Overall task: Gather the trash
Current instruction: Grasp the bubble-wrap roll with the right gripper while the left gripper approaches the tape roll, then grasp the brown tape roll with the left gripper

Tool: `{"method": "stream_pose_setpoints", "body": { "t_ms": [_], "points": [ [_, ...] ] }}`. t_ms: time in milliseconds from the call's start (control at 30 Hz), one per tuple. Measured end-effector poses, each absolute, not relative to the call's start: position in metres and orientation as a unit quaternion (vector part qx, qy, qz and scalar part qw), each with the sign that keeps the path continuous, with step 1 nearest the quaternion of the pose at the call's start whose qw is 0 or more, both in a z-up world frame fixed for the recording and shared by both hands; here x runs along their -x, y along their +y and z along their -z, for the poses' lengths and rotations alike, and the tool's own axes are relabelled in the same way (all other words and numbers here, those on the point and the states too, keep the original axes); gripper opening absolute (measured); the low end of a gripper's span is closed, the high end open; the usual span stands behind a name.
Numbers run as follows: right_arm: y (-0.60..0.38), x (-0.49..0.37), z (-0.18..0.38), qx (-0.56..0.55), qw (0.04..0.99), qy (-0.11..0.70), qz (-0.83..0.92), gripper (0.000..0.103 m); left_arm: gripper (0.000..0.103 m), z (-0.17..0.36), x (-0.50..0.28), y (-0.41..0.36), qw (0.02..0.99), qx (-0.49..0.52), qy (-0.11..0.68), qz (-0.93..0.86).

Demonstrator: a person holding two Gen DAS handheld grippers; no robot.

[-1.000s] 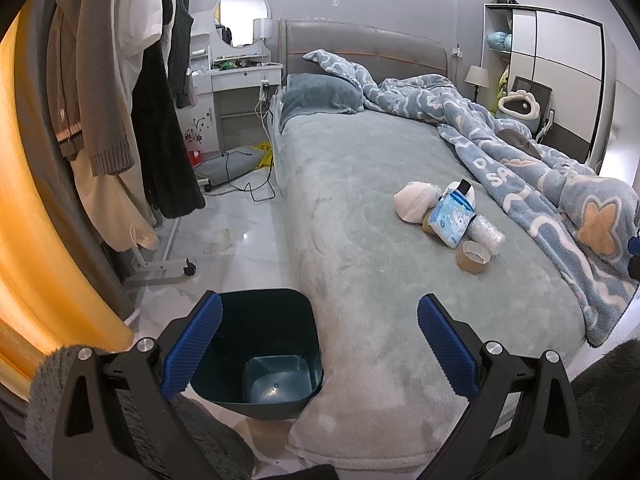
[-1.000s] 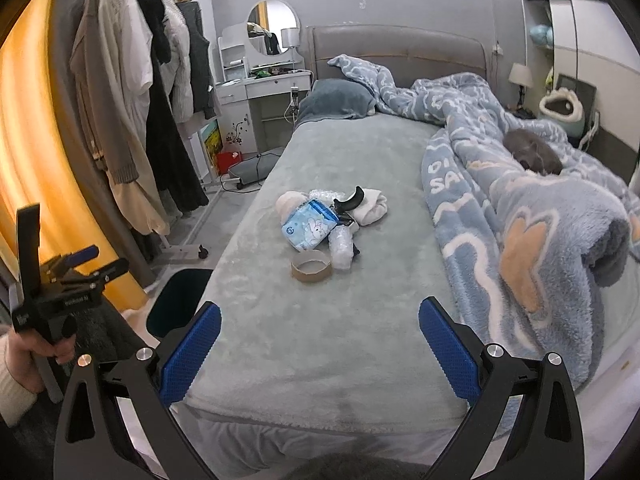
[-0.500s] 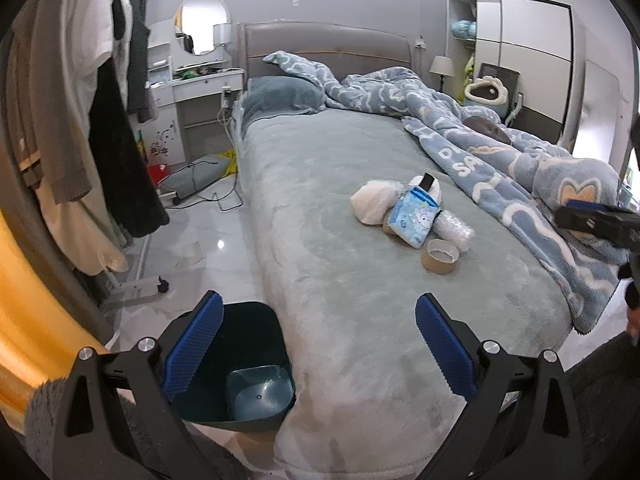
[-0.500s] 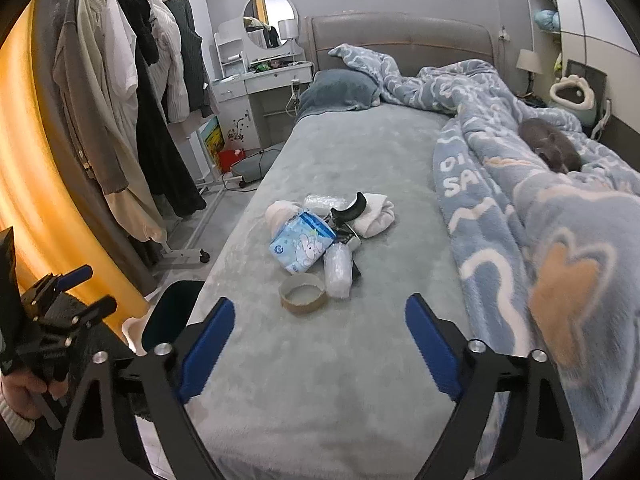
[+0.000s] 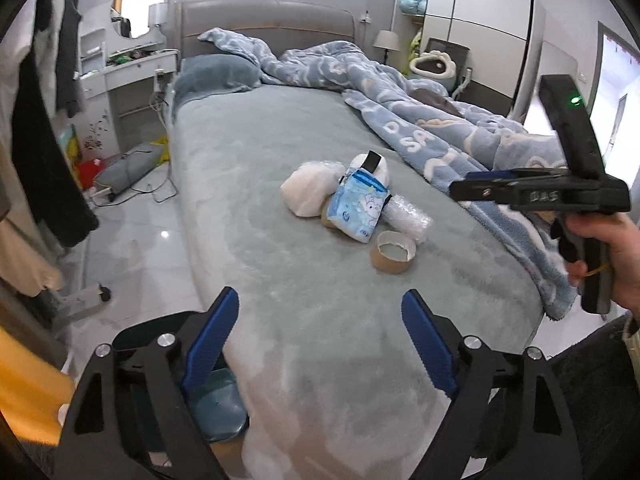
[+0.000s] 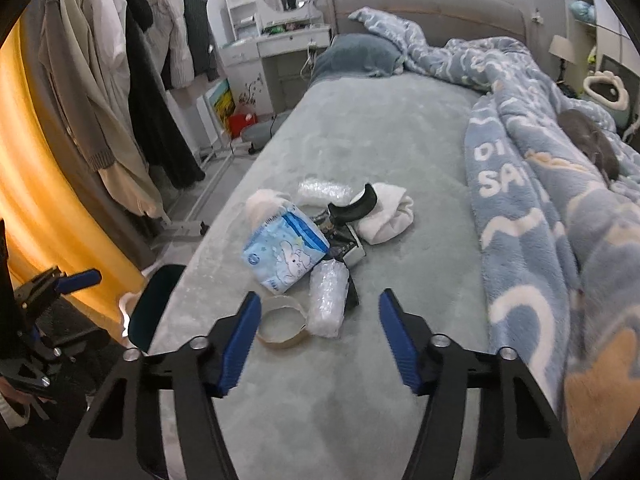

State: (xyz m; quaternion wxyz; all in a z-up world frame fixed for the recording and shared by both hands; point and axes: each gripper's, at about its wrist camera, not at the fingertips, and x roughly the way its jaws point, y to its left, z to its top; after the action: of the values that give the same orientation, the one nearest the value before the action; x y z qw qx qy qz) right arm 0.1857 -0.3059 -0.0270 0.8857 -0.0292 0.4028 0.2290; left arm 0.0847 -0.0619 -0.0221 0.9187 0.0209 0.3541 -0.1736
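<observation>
Left wrist view: the left gripper [image 5: 318,338] hangs over the foot end of the grey-green plush bed cover [image 5: 256,184], its blue-padded jaws closing with nothing but cover between them. The trash lies in a small heap mid-bed, well ahead of the jaws: a cardboard tape ring [image 5: 393,251] nearest, a crumpled roll of clear bubble wrap [image 5: 408,219] just behind it, a light-blue cartoon-printed tissue pack [image 5: 357,210] leaning against a white bundled bag [image 5: 310,193]. A dark teal plastic bin [image 5: 218,404] stands on the floor at the bed's lower left corner, partly behind the left jaw. On the right a hand [image 5: 612,264] holds the other black tool.

Right wrist view: the right gripper [image 6: 316,334] is lowered close to the heap, jaws closing but pressing on nothing; the tape ring [image 6: 282,322] and bubble wrap [image 6: 327,300] sit in the gap between the pads. The tissue pack [image 6: 285,254] lies just beyond, and the bin's rim [image 6: 154,306] shows at the bed's left edge
</observation>
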Motion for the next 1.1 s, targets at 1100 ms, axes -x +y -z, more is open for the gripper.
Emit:
{"method": "stream_pose_setpoints", "body": {
  "t_ms": [1100],
  "points": [
    [-0.306,-0.244,0.076,-0.01,0.84,0.473,-0.266,0.026,0.073,0.081,-0.167,-0.147,0.847,-0.084,0.389,0.352]
  ]
}}
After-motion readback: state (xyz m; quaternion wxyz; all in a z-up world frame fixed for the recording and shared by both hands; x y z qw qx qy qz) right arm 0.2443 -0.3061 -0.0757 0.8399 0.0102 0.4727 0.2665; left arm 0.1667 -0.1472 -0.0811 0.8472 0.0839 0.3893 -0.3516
